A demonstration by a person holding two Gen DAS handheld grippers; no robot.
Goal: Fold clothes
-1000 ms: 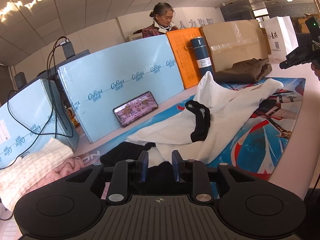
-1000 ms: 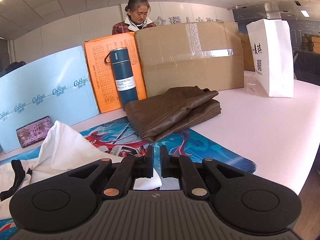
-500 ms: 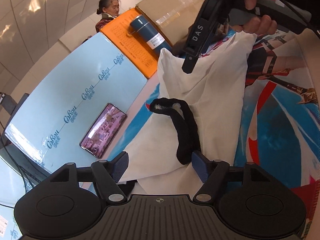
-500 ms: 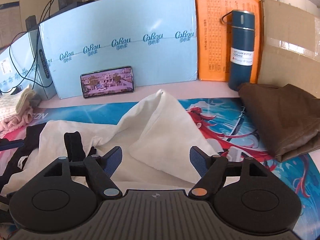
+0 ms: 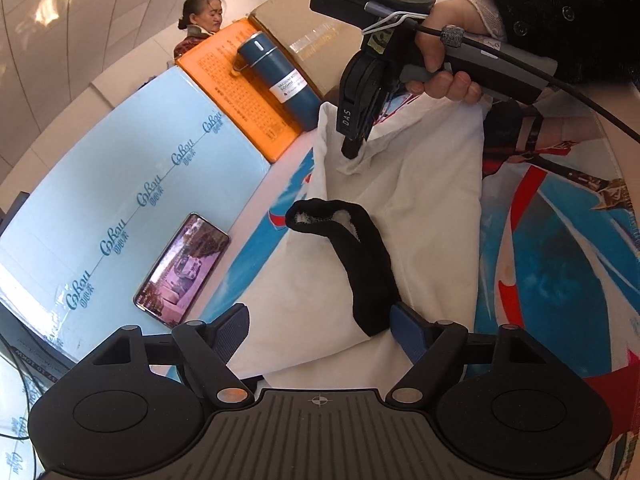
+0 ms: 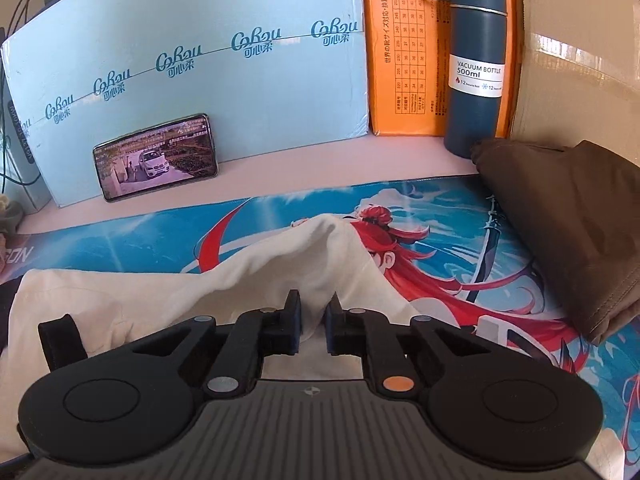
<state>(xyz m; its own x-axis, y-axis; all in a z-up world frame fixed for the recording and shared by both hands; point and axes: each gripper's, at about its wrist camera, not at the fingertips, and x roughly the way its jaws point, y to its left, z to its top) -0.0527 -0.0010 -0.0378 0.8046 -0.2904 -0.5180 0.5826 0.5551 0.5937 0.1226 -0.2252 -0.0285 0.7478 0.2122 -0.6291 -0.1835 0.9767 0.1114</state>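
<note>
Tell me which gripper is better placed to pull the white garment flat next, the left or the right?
The right gripper: its jaws have just closed on a corner of the white garment. The left gripper stands open, holding nothing, near the black collar.

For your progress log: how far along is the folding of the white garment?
Done: a brown garment lies folded beside the bottle. In hand: the right gripper pinches the white garment; the left gripper is open over its black collar. Left: every fold; it lies rumpled.
</note>
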